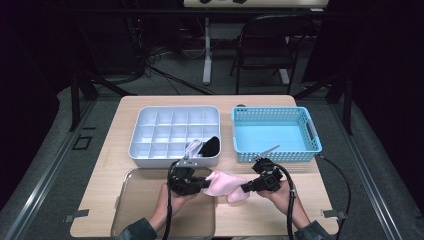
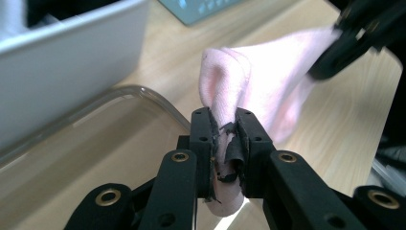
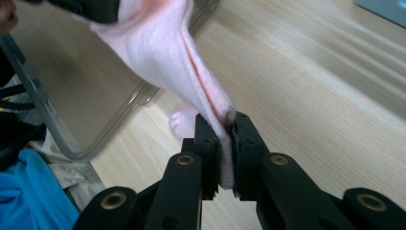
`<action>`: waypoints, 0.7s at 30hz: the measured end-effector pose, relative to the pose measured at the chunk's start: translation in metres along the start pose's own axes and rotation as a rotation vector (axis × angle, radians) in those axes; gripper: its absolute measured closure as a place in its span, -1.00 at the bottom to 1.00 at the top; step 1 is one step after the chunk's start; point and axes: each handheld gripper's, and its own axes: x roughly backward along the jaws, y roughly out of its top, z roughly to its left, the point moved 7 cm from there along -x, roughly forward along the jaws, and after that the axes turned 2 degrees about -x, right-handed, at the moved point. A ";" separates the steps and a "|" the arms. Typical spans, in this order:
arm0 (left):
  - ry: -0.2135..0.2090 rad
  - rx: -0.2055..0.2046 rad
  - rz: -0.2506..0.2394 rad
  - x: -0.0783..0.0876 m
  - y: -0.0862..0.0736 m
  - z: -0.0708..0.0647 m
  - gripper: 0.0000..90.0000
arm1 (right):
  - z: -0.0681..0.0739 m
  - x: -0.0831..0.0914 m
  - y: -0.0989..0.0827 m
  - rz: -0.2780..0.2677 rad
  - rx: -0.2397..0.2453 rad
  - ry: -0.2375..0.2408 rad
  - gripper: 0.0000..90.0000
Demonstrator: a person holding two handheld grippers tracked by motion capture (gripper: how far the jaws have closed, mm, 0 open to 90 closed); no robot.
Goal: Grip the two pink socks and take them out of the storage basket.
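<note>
A pink sock (image 1: 223, 185) hangs stretched between the two grippers, above the wooden table (image 1: 300, 210) near its front edge. The left gripper (image 1: 206, 184) pinches one end of it and the right gripper (image 1: 245, 188) pinches the other, so the sock spans the short gap between them and sags a little in the middle.

In the left gripper view the jaws are closed on the sock (image 2: 249, 91): a folded edge of the fabric is squeezed between the two pads, a small tail of it sticks out below them, and the rest billows up and away toward the right gripper (image 2: 325, 67), which clamps the far end. In the right gripper view the jaws are likewise shut on a thin doubled edge of the sock (image 3: 191, 67), with the cloth rising from the pads up to the left gripper (image 3: 91, 9) at the top of the picture. A rounded bit of the sock shows just beside the left jaw.

A clear tray (image 1: 131, 200) lies on the table under the left hand (image 1: 172, 197). Behind it sits a white divided box (image 1: 150, 131) with rolled socks (image 1: 204, 146) in its near right compartments, and beside that a blue basket (image 1: 276, 134), behind the right hand (image 1: 281, 191).
</note>
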 end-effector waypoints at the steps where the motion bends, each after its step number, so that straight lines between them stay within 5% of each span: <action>1: 0.025 -0.025 0.014 -0.002 -0.001 0.001 0.72 | -0.002 -0.003 -0.001 0.020 -0.015 0.002 0.64; 4: 0.044 -0.019 0.059 -0.008 -0.006 0.009 0.58 | -0.015 -0.015 -0.001 0.033 -0.042 -0.053 0.45; 9: 0.071 -0.005 0.087 -0.008 -0.009 0.021 0.12 | -0.023 -0.023 0.000 -0.012 -0.087 -0.020 0.27; 13: 0.097 -0.037 0.094 -0.004 -0.006 0.021 -0.10 | -0.025 -0.023 -0.004 0.019 -0.082 -0.041 0.20; 21: 0.140 -0.069 0.135 -0.005 -0.008 0.026 -0.02 | -0.012 -0.032 -0.006 0.046 -0.055 -0.132 0.13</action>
